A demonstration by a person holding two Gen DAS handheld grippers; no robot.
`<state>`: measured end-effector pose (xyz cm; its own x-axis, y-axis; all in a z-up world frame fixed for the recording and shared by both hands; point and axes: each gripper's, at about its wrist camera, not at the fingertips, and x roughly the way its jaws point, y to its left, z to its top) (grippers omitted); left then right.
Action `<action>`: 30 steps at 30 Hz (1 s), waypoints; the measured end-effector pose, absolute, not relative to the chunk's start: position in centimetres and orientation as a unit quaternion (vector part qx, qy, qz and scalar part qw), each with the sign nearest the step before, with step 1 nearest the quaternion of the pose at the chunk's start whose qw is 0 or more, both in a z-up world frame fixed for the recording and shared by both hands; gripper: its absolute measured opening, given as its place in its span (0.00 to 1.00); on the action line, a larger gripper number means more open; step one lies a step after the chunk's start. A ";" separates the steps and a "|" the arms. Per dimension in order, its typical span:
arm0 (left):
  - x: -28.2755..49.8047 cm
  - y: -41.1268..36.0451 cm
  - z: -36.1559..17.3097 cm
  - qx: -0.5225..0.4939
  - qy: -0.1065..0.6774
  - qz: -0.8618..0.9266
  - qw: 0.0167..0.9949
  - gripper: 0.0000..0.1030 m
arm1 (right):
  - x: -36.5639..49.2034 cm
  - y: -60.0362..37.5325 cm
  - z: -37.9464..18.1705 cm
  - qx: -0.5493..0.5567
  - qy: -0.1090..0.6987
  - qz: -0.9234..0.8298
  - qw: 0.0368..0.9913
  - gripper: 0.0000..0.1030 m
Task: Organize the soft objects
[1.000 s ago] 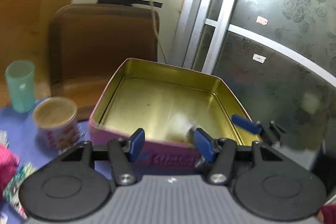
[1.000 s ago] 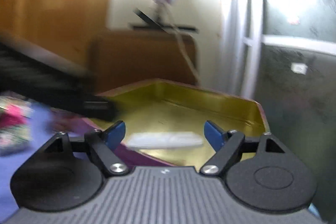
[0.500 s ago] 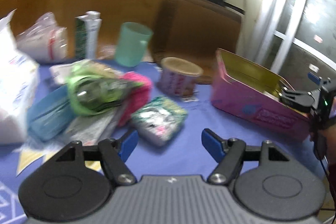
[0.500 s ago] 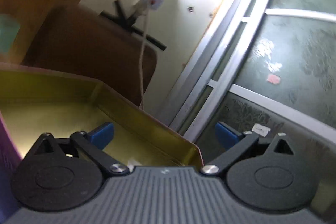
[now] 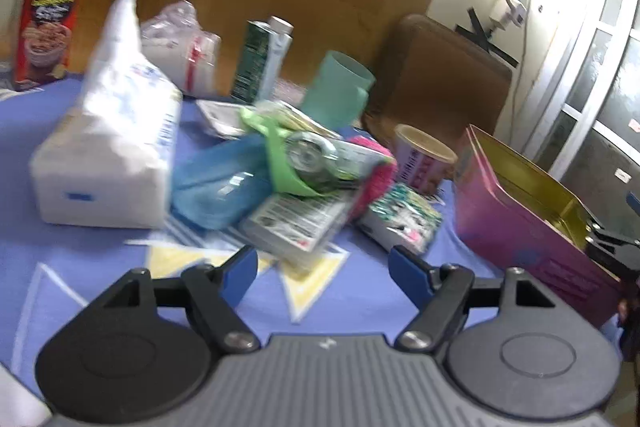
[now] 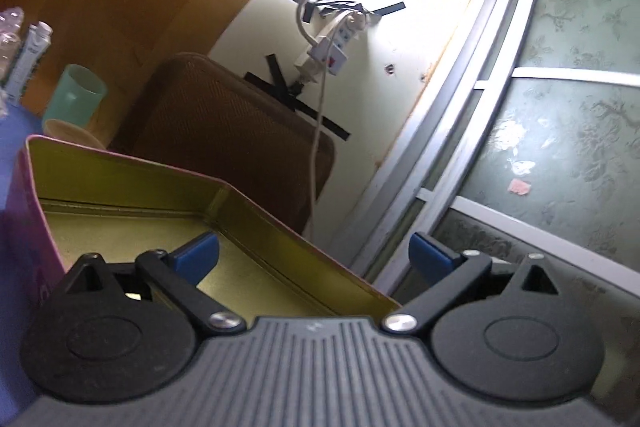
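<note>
Facing the pile (image 5: 296,179) of packets and pouches on the bench (image 5: 100,287), the left claw (image 5: 320,269) has its jaws apart with nothing between them; they have just been opening. The step in hand looks like picking the next soft item. The tin (image 5: 532,223) stands at the pile's right, open. The right claw (image 6: 314,253) hangs over the tin's rim (image 6: 280,223), jaws spread wide and empty, right after opening. Next, the left claw likely needs to drop onto one packet, perhaps the green patterned one (image 5: 404,219) just beside the tin, and close gently.
</note>
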<state>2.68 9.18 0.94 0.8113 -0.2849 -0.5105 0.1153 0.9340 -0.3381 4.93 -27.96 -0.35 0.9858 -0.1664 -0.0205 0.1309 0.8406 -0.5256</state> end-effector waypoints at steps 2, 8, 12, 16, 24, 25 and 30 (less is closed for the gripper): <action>2.5 10.0 0.9 -0.144 0.281 -0.097 0.944 0.74 | 5.1 -28.4 -0.1 -0.267 0.043 -0.070 0.960 0.99; 2.5 12.0 0.4 -0.179 0.264 -0.073 0.945 0.74 | 2.4 -23.3 3.7 -0.218 -0.032 -0.013 0.975 1.00; 2.2 13.6 0.1 -0.219 0.251 -0.052 0.941 0.74 | 3.5 -16.4 4.6 -0.173 0.070 0.179 0.966 0.96; 1.9 14.8 -0.2 -0.250 0.243 -0.037 0.937 0.74 | 6.6 -8.9 2.9 -0.244 0.110 0.267 0.926 0.74; 2.4 15.0 -0.2 -0.256 0.251 -0.046 0.932 0.74 | 10.7 -4.4 2.8 -0.263 0.201 0.340 0.880 0.45; 2.4 14.9 -0.3 -0.257 0.253 -0.047 0.931 0.74 | 10.2 -4.9 3.0 -0.258 0.207 0.344 0.879 0.45; 2.5 15.0 -0.4 -0.257 0.255 -0.052 0.931 0.74 | 5.5 -8.1 2.6 -0.218 0.248 0.354 0.875 0.04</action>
<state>2.49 14.96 -0.38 0.8645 -0.2272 -0.4484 -0.0354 0.8623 -0.5051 5.46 -8.11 2.58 0.6268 0.5114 -0.5878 -0.7276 0.6541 -0.2068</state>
